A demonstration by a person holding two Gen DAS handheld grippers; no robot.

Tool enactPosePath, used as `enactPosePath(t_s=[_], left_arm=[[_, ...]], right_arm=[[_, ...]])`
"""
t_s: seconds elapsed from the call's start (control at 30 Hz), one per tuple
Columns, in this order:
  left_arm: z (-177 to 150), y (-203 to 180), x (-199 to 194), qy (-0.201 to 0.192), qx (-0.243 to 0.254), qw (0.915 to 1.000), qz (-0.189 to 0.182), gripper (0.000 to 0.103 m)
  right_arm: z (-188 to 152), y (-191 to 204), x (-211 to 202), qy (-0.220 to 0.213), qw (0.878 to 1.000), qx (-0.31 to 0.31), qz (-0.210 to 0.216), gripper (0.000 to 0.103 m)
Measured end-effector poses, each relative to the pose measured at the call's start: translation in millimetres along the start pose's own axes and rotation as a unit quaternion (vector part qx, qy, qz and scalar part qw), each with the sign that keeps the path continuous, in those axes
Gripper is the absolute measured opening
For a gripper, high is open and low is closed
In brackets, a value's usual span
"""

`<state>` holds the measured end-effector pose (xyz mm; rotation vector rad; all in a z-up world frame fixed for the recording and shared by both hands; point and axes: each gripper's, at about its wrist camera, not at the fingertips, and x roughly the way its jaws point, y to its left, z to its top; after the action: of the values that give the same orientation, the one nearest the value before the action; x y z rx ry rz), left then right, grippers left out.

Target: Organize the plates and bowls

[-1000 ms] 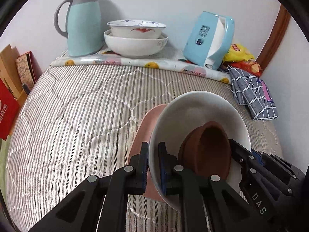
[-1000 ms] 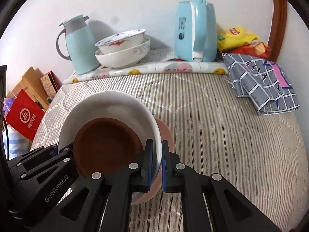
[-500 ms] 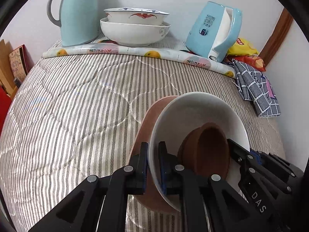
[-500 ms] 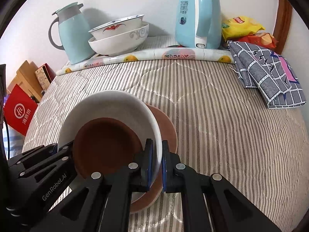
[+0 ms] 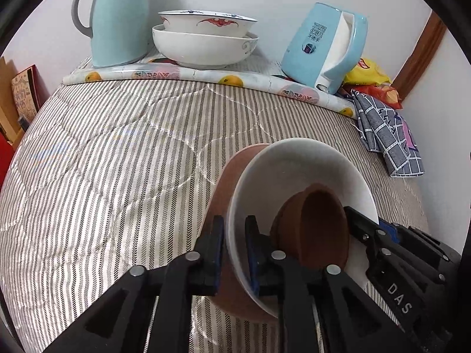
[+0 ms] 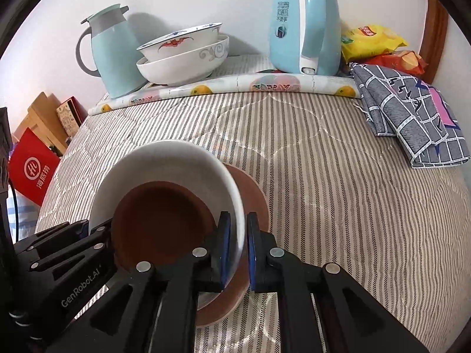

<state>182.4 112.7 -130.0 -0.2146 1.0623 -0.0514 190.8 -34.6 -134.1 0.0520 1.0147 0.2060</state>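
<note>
Small bowl [image 6: 159, 220] inside large bowl [image 6: 176, 161], that bowl on plate [image 6: 253, 197] at lower centre, stacked bowls [image 6: 185, 56] upper centre between jug [image 6: 112, 50] left and kettle [image 6: 303, 23] right, folded cloth [image 6: 412, 114] right edge.

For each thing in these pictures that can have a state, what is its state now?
White bowl: on brown plate, rim between both grippers' fingers.
Brown bowl: nested in white bowl.
Brown plate: on bed.
Left gripper: opening.
Right gripper: shut on white bowl.
Patterned bowl: stacked in big bowl.
</note>
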Motion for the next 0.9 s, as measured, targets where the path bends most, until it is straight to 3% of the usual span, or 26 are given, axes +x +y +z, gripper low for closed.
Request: enactPosePath(t_s=[0.27,0.33,0.4,0.53,0.77,0.9], left_arm=[[-3.4,2.3,-15.8,-0.003,0.001,1.0,-0.004,0.024],[-5.1,2.1,-22.1,-0.009,0.003,1.0,-0.001,0.03],[-7.0,2.8,-29.3,-0.018,0.004,0.9998,0.01,0.043],[-10.8,7.7,-46.6,-0.037,-0.008,0.9992,0.012,0.049],[-23.8,-4.2,-81.0,-0.077,0.002,0.9962,0.042,0.062],[-32.1,-21.0,-99.6,-0.104,0.016,0.993,0.053,0.071]], right_arm=[[-2.6,-3.7,-15.2,-0.009,1.0,-0.004,0.004,0.017],[-4.2,-4.6,-19.6,-0.012,1.0,-0.006,0.004,0.023],[-6.6,-4.2,-22.9,-0.01,1.0,-0.012,0.007,0.033],[-13.6,-0.8,-34.2,-0.013,0.999,-0.031,0.001,0.035],[-28.7,-5.9,-65.7,-0.037,0.998,-0.035,-0.022,0.061],[-37.1,-16.3,-86.7,-0.047,0.998,-0.02,-0.03,0.065]])
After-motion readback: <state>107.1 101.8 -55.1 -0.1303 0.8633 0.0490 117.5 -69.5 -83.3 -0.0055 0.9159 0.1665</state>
